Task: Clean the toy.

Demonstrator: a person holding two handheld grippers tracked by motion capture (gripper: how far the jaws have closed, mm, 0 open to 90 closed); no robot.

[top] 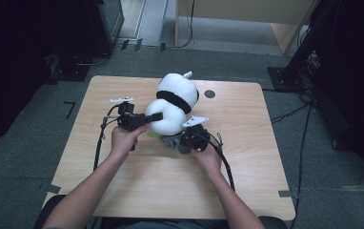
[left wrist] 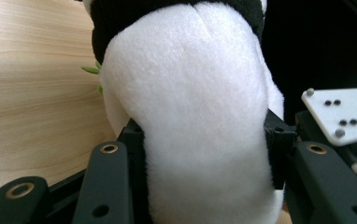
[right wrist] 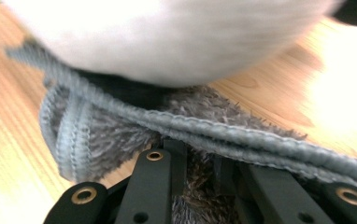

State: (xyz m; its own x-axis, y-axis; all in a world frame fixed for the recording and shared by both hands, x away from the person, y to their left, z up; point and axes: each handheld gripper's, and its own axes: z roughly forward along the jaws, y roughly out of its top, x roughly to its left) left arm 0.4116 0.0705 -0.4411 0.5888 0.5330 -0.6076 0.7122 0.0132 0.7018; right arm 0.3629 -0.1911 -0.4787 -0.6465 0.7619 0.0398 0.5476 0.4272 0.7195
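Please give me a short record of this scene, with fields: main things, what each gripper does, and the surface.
main things: white and black plush toy; grey fuzzy cloth under its near end
left gripper: jaws shut on the plush toy, one on each side of its white body
right gripper: jaws shut on the grey fuzzy cloth, at its edge
surface: wooden table

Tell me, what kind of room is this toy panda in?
Probably a lab or workshop for recording, not a playroom. The wooden table stands on grey carpet with cables trailing across the floor, and black equipment stands are set up around it.
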